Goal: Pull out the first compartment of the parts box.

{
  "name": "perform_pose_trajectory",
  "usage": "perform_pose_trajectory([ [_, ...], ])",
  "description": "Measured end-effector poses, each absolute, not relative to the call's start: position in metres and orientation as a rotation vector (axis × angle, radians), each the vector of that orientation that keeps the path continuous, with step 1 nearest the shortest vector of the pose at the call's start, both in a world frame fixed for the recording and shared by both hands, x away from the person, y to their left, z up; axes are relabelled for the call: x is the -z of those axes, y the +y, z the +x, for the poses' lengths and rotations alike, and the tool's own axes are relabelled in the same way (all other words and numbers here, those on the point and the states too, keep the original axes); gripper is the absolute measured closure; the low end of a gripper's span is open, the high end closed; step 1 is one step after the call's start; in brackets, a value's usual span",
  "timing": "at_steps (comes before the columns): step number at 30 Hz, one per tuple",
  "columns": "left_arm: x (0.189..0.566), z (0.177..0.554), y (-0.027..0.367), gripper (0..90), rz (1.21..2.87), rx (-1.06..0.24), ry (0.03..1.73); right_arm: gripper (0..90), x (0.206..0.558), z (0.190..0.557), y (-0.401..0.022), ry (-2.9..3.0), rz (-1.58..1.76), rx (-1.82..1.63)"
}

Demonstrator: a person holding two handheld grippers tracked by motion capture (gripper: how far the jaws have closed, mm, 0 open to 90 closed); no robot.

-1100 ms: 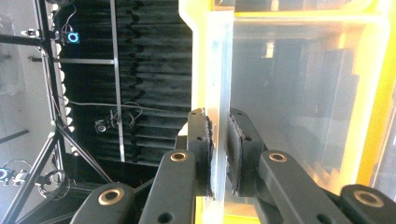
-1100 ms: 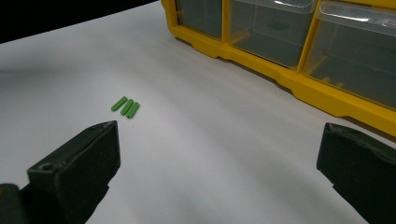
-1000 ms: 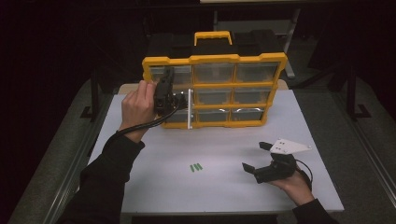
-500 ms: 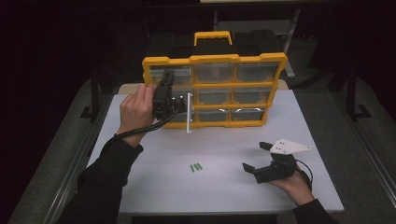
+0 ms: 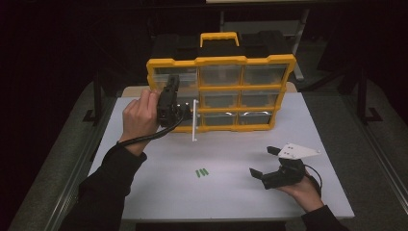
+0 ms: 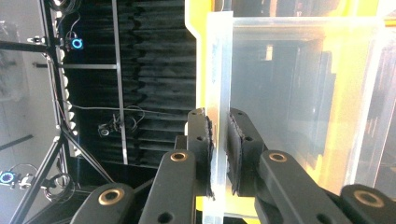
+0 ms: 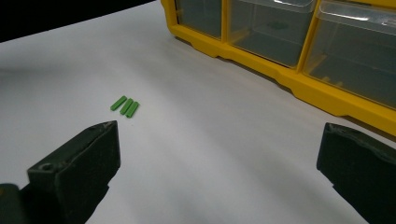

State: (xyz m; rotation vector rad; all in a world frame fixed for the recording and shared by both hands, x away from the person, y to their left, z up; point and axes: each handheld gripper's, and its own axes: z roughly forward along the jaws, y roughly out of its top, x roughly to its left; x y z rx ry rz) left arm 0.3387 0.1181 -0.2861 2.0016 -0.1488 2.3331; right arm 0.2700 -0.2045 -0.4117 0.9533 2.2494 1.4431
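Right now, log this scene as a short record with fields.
left gripper: shut on the clear drawer front of the yellow organizer
drawer: middle row, left column, pulled partway out
right gripper: open, holding nothing, resting low over the white table
green pieces: three, side by side on the table, apart from both grippers

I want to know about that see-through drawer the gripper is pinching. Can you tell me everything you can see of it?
The drawer is clear, slightly frosted plastic, a small box with a flat front panel. It is pulled partway out of the left column of the yellow organizer, which stands upright at the far side of the white table. Its front panel shows edge-on as a pale upright strip. The left gripper is shut on that panel, one black pad on each face. I cannot tell what is inside.
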Motion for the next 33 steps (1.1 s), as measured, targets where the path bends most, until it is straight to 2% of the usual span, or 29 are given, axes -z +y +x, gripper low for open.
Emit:
perform_pose_trajectory([
  [33, 0.287, 0.309, 0.120, 80.8, 2.003, -2.329, -0.165, 0.0, 0.412, 0.270, -0.204, 2.247, 0.958, -1.440],
])
